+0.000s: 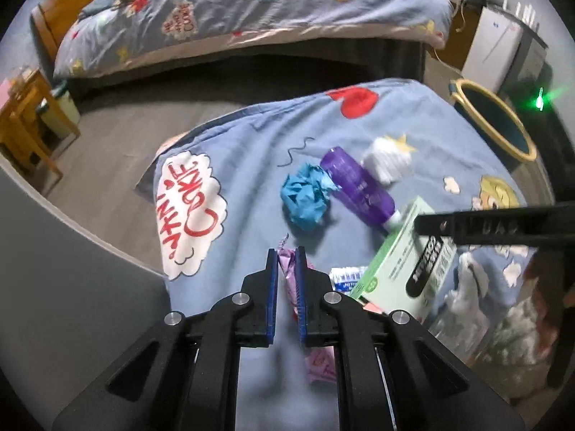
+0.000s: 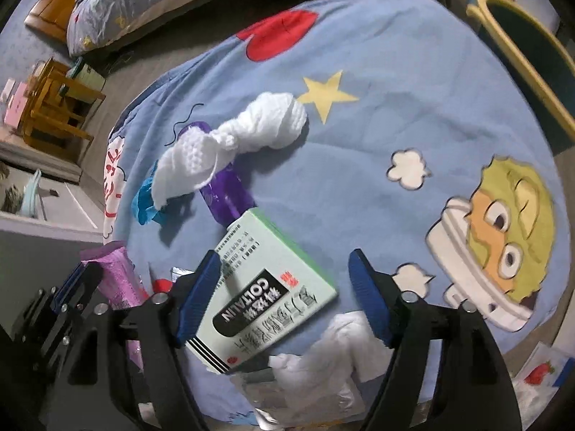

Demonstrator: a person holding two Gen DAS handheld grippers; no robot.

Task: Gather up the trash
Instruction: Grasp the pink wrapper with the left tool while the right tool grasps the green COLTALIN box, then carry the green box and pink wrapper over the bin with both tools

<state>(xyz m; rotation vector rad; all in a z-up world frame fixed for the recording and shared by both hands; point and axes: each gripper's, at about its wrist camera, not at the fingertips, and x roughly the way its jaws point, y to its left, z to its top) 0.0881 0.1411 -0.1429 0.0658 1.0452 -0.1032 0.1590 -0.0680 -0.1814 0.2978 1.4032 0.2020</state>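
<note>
My left gripper is shut on a pink-purple foil wrapper lying on the blue cartoon bedspread. Ahead of it lie a crumpled blue paper ball, a purple bottle and a white knitted piece. My right gripper stands open over a pale green carton. The carton lies between its blue pads, close to the left pad and apart from the right one. The same wrapper shows at the lower left of the right wrist view. One black finger of the right gripper reaches in above the carton.
A dark bin with a yellow rim stands off the bed's far right corner. Crumpled white tissue and clear plastic lie under the right gripper. A small blue-and-white packet lies beside the carton. A second bed and wooden furniture stand across the floor.
</note>
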